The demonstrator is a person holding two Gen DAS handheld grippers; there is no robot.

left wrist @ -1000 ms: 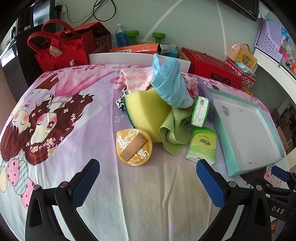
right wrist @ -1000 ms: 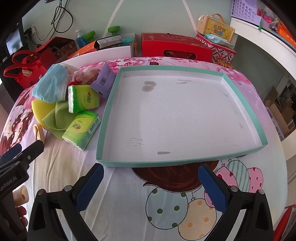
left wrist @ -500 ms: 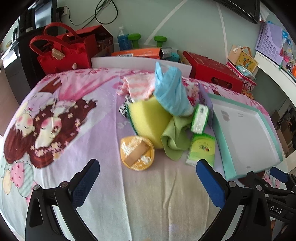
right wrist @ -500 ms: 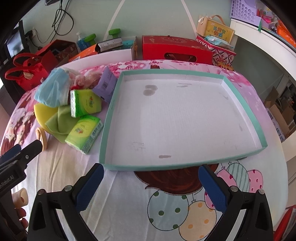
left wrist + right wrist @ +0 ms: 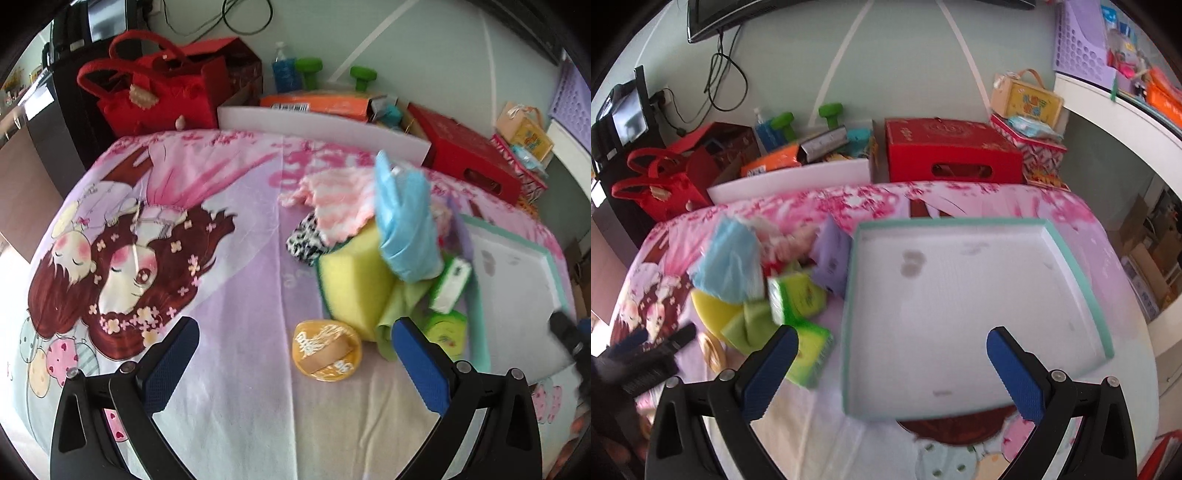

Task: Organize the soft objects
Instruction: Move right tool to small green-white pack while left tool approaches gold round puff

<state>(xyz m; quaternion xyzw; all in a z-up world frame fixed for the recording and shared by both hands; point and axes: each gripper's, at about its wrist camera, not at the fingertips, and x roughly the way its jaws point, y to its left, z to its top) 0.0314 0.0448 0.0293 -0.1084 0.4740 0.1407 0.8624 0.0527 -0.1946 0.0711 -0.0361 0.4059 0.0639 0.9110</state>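
Surface: cartoon-print cloth (image 5: 229, 280) in pink and lilac covers the table; red bags and boxes crowd the wall at 12 o'clock.
Left gripper (image 5: 295, 363): jaws spread wide, nothing between them, hovering above the cloth.
Round yellow pad (image 5: 327, 350): lies flat just past the left tongs' gap, nearer the right-hand finger, at about 1 o'clock.
Soft pile: yellow sponge (image 5: 352, 282), green cloth (image 5: 400, 299), blue face mask (image 5: 406, 229), pink striped cloth (image 5: 340, 205) and two green tissue packs (image 5: 448, 284) heaped together at 1 to 2 o'clock from the left tongs.
Right gripper (image 5: 892, 371): jaws spread wide, holding nothing, above the near edge of the tray.
Tray (image 5: 1082, 280): white inside, teal rim, nothing in it; the pile lies at its 9 o'clock side.
Right view only: whole tray floor with faint stains, and a purple packet (image 5: 831, 262) leaning on the tray's left wall.
Left view only: black-and-white patterned cloth (image 5: 304, 240) behind the sponge.
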